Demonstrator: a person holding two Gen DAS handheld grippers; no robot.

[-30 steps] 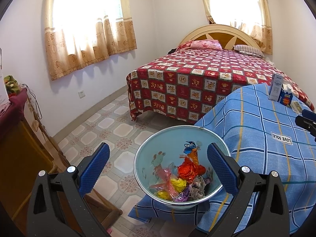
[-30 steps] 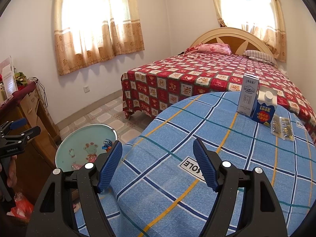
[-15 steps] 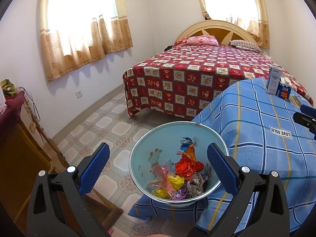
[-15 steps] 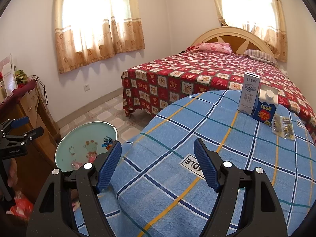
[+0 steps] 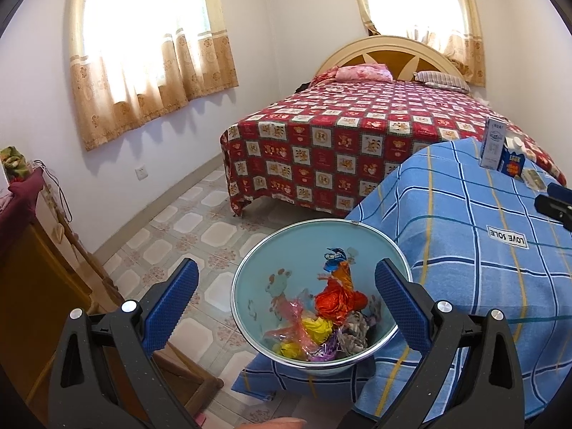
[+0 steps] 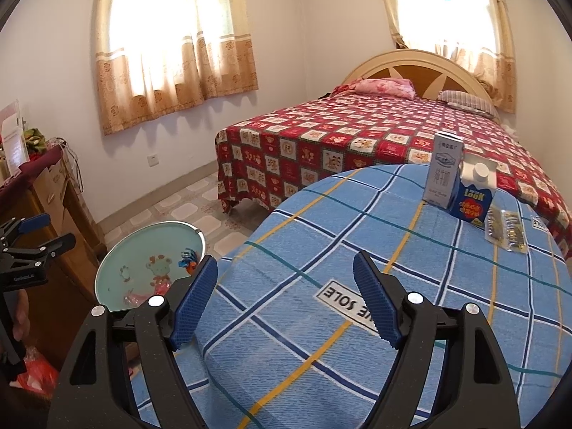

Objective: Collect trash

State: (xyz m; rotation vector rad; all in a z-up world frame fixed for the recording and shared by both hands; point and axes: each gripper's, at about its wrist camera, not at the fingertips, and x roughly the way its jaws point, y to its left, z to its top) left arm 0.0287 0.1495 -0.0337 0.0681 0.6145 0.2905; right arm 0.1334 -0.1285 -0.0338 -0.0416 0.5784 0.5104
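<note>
A light blue trash bin (image 5: 250, 286) stands on the floor beside a table under a blue plaid cloth (image 5: 482, 268); it holds crumpled wrappers (image 5: 336, 300). My left gripper (image 5: 286, 296) is open and empty above the bin. My right gripper (image 6: 286, 296) is open and empty over the cloth (image 6: 321, 221). At the table's far side stand a white carton (image 6: 443, 171), a blue carton (image 6: 473, 198) and a clear wrapper (image 6: 506, 227). The bin also shows in the right wrist view (image 6: 125, 261).
A bed with a red patterned cover (image 5: 357, 132) stands behind the table. A wooden cabinet (image 5: 28, 268) is at the left. Tiled floor (image 5: 186, 228) lies between cabinet and bed. A red bag (image 6: 35, 375) lies low at the left.
My left gripper has drifted slightly left and back, so the bin sits a little more to the right in its view. The right gripper has barely moved. Both stay open.
</note>
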